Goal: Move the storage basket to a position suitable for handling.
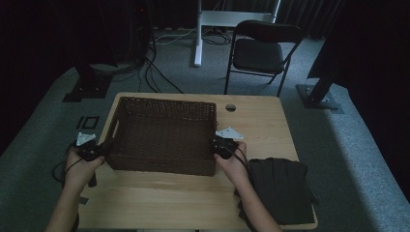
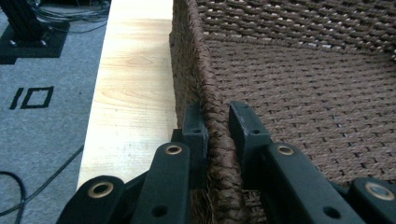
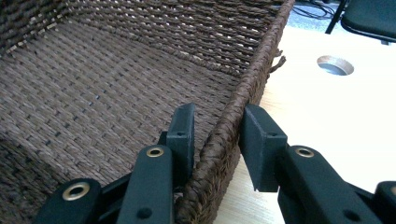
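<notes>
Your pale wood counter [image 1: 159, 193] stands on grey carpet in a dark room, a black chair [image 1: 261, 50] beyond its far edge. The brown woven basket [image 1: 162, 135] sits centre-left, a folded dark cloth [image 1: 283, 188] at lower right. Your left claw [image 1: 103, 150] pinches the basket's left rim; your right claw [image 1: 215, 145] pinches its right rim. Bare wood lies open below the basket.
</notes>
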### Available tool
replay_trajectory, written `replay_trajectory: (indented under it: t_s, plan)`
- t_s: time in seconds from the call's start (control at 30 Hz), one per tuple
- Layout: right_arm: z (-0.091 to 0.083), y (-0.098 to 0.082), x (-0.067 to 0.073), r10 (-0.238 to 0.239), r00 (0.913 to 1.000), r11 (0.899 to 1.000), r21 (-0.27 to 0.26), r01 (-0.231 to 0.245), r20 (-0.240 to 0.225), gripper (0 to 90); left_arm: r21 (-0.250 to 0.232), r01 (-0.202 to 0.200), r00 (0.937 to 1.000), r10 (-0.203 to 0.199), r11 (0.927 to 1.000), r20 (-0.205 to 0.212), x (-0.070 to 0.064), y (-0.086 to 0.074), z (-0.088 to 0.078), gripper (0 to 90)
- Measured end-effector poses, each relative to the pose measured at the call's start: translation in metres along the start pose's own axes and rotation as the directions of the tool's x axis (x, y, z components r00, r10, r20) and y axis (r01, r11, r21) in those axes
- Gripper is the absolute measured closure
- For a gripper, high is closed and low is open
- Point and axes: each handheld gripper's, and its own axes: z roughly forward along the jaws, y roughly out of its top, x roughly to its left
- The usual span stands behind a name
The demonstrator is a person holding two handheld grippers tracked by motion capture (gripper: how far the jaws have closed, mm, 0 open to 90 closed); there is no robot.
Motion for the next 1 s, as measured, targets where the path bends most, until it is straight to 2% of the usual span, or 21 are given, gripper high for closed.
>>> replay_trajectory:
  t_s: [0.07, 0.13, 0.2, 0.43, 0.67, 1.0]
  plan:
    - [0.001, 0.001, -0.001, -0.002, 0.9999, 1.000, 0.002, 0.002, -0.010, 66.2, -0.006, 0.013, 0.9999, -0.013, 0.9999, 0.004, 0.000, -0.002, -0.002, 77.9]
    - [0.002, 0.001, -0.001, -0.004, 0.9999, 1.000, 0.002, 0.004, -0.015, 66.3, -0.004, 0.005, 1.0000, -0.005, 1.0000, -0.005, -0.001, -0.003, -0.004, 77.9]
    - [0.002, 0.002, 0.001, -0.017, 0.9996, 1.000, 0.005, 0.018, -0.021, 66.5, 0.015, -0.012, 0.9994, 0.013, 0.9998, -0.032, -0.002, -0.005, -0.009, 77.9]
    - [0.000, -0.001, 0.006, -0.019, 0.9984, 1.000, -0.001, 0.019, -0.053, 66.5, 0.022, 0.005, 0.9990, -0.004, 0.9997, -0.045, -0.001, -0.014, -0.023, 77.9]
    - [-0.010, -0.007, 0.013, -0.026, 0.9988, 1.000, 0.007, 0.027, -0.040, 66.7, 0.013, 0.008, 0.9994, -0.008, 0.9999, -0.032, -0.002, -0.020, -0.030, 77.9]
    - [-0.027, -0.020, 0.013, -0.008, 0.9993, 1.000, -0.002, 0.008, -0.037, 66.5, 0.014, -0.009, 0.9999, 0.009, 0.9999, -0.009, -0.011, -0.030, -0.041, 77.2]
